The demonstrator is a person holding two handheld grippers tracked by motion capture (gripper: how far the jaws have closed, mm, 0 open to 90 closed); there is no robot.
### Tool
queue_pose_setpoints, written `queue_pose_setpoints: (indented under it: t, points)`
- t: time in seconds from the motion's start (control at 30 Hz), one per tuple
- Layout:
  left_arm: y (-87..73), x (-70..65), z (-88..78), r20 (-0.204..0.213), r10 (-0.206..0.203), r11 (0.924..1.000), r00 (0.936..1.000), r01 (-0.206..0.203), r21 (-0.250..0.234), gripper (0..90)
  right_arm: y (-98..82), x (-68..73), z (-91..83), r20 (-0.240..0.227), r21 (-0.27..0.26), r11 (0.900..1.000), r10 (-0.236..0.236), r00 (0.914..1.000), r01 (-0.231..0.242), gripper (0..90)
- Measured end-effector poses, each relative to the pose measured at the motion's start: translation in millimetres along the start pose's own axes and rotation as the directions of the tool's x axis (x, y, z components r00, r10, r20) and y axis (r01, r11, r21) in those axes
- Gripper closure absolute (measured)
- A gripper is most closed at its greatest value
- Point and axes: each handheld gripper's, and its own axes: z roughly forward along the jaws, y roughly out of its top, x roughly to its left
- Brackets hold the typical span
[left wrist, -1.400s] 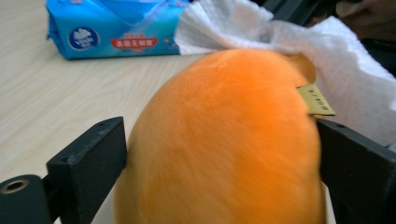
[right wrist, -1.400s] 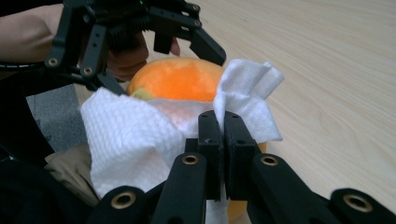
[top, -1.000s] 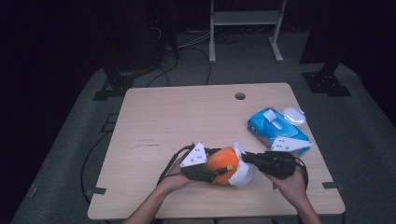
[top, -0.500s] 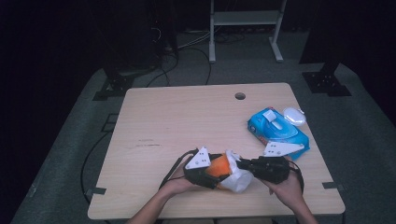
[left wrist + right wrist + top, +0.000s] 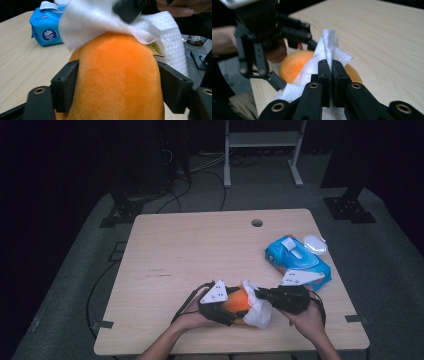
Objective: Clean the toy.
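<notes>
Dark floor and cables ring the pale wooden counter [image 5: 200, 250]. Near its front edge lies an orange plush toy [image 5: 117, 82], flanked by the left gripper [image 5: 227, 312], whose jaws have just been opening yet touch its sides. The right gripper [image 5: 329, 66] pinches a white wipe [image 5: 324, 53] draped over it. A blue wipes pack [image 5: 297, 262] sits by the right edge.
</notes>
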Motion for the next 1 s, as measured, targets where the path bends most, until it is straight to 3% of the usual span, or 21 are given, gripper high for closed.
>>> queue_pose_setpoints:
  t: [0.13, 0.33, 0.43, 0.53, 0.6, 0.7, 0.8, 0.87, 0.93, 1.0]
  points:
    - [2.4, 6.7, -9.4, 0.034, -0.054, 0.9986, 0.9980, 0.054, 0.001, 15.4, -10.2, -4.7, 4.5, -0.031, 0.026, 0.999, 0.031, 0.9991, -0.030, 86.2]
    - [-3.7, 17.0, -18.0, 0.033, -0.136, 0.9895, 0.9901, 0.134, 0.054, 9.9, -16.1, -5.9, -3.5, -0.023, 0.033, 0.999, 0.040, 0.9989, -0.040, 86.2]
    - [-7.1, 17.1, -18.1, 0.039, -0.131, 0.9904, 0.9907, 0.129, 0.049, 21.8, -14.1, -5.4, -5.5, -0.019, 0.029, 0.999, 0.042, 0.9989, -0.042, 86.2]
    - [-5.2, 16.3, -15.5, 0.035, -0.113, 0.9929, 0.9930, 0.111, 0.043, 25.2, -6.9, 2.0, -6.8, -0.063, -0.020, 0.999, 0.046, 0.9970, -0.047, 86.3]
    - [-3.6, 14.5, -13.1, 0.034, -0.092, 0.9947, 0.9952, 0.091, 0.048, 25.2, -0.9, 9.7, -3.5, -0.074, -0.024, 1.000, 0.012, 0.9972, -0.014, 86.4]
    - [-3.7, 14.5, -13.6, 0.035, -0.084, 0.9953, 0.9959, 0.082, 0.051, 25.3, 1.0, 12.8, 0.9, -0.052, -0.006, 1.000, -0.019, 0.9985, 0.018, 86.3]
    - [-7.5, 16.6, -15.4, 0.041, -0.086, 0.9956, 0.9955, 0.084, 0.041, 25.3, -6.4, 0.2, -0.4, -0.038, -0.003, 1.000, 0.017, 0.9991, -0.017, 86.3]
    - [-8.1, 16.8, -15.2, 0.047, -0.087, 0.9956, 0.9951, 0.085, 0.038, 25.0, -13.6, -10.6, -8.0, -0.004, -0.003, 0.999, 0.052, 0.9987, -0.052, 86.3]
    - [-7.9, 16.4, -15.0, 0.048, -0.082, 0.9960, 0.9954, 0.081, 0.038, 24.8, -15.3, -12.5, -13.0, 0.050, 0.014, 0.999, 0.040, 0.9979, -0.040, 86.3]
    - [-7.3, 15.0, -13.7, 0.051, -0.067, 0.9971, 0.9964, 0.066, 0.038, 24.5, -14.9, -13.2, -16.4, 0.052, -0.001, 0.999, 0.053, 0.9973, -0.053, 86.3]
